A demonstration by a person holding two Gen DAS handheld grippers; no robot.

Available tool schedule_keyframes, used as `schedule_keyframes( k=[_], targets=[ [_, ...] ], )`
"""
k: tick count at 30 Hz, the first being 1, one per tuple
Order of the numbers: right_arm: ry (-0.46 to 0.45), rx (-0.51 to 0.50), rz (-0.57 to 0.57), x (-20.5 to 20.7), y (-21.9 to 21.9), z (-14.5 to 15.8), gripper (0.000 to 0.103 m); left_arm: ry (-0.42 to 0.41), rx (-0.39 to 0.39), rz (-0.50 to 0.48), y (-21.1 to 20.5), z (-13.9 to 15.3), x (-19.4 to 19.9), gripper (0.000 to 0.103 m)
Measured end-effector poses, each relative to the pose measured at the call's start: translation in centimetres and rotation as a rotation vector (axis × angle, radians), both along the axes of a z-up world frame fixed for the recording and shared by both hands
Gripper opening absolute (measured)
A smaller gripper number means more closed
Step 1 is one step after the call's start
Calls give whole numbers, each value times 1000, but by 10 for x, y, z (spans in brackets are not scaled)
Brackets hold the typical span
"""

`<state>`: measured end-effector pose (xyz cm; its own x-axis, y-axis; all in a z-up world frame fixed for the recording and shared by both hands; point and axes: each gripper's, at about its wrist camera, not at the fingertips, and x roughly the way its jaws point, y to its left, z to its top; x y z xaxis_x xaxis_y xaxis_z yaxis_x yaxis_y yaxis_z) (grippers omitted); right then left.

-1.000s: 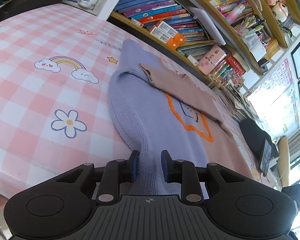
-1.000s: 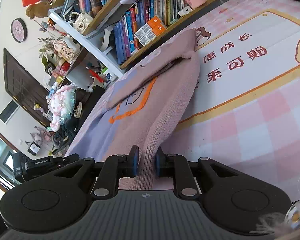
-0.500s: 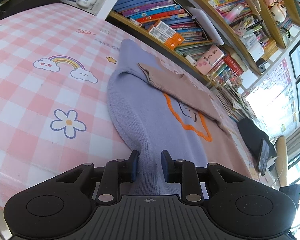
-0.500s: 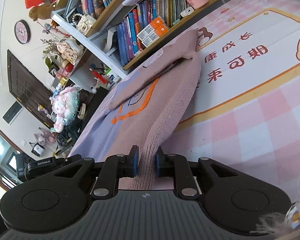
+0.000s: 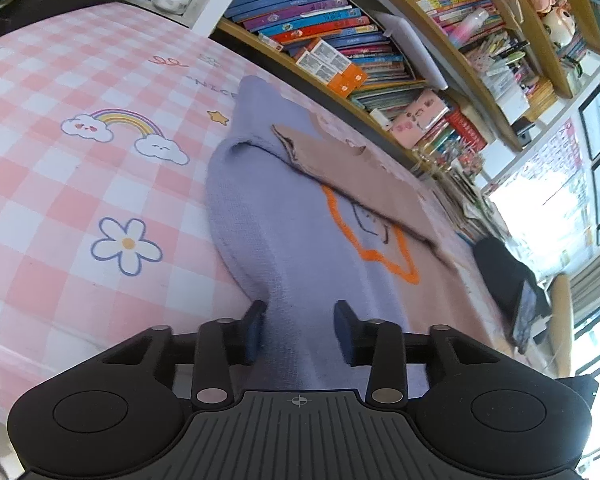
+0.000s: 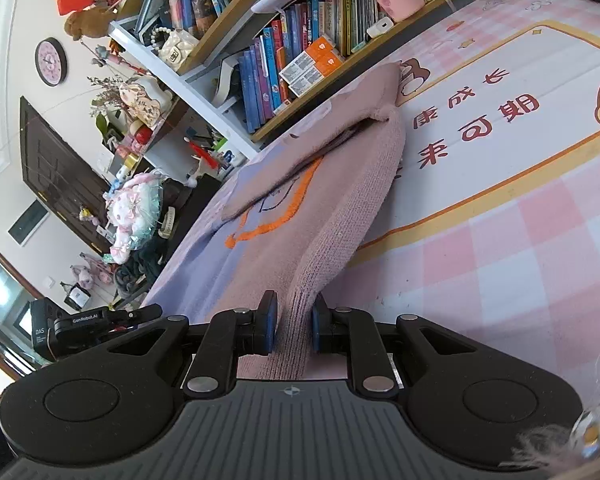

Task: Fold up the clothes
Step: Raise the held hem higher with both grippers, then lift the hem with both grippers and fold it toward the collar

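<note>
The left gripper (image 5: 299, 330) is spreading released around the lavender-and-pink knit sweater (image 5: 300, 240) at the pink checkered worktop's (image 5: 60, 208) near edge; the right gripper (image 6: 292, 328) is grasping its pink hem.

knitted sweater (image 5: 300, 248): soft matt cloth, lilac and dusty pink, with a ribbed weave at the hem (image 6: 300, 320) and an orange stitched outline (image 5: 380, 256). table cover (image 5: 80, 184): smooth, faintly glossy printed sheet in pink check. left gripper (image 5: 300, 330) and right gripper (image 6: 292, 326): matt black plastic, blue rubbery pads, bright metal pins. bookshelf (image 5: 432, 36): smooth wood.
</note>
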<state>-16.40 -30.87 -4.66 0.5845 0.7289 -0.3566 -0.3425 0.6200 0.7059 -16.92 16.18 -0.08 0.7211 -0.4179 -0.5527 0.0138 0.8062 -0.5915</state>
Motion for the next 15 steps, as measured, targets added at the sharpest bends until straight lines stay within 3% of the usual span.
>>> schedule_keyframes(
  k=[3,10,13,15],
  targets=[
    [-4,-5,2,0,1,1,16,-14,3,-20,-4,2,0,57],
    [-21,-19,9,-1,2,2,16,-19,-1,-29,-9,3,1,64],
    [-33,-40,5,-2,4,3,13,-7,65,-22,-15,7,2,46],
    [-36,-50,5,-3,5,4,12,19,88,-4,-12,6,4,19]
  ],
)
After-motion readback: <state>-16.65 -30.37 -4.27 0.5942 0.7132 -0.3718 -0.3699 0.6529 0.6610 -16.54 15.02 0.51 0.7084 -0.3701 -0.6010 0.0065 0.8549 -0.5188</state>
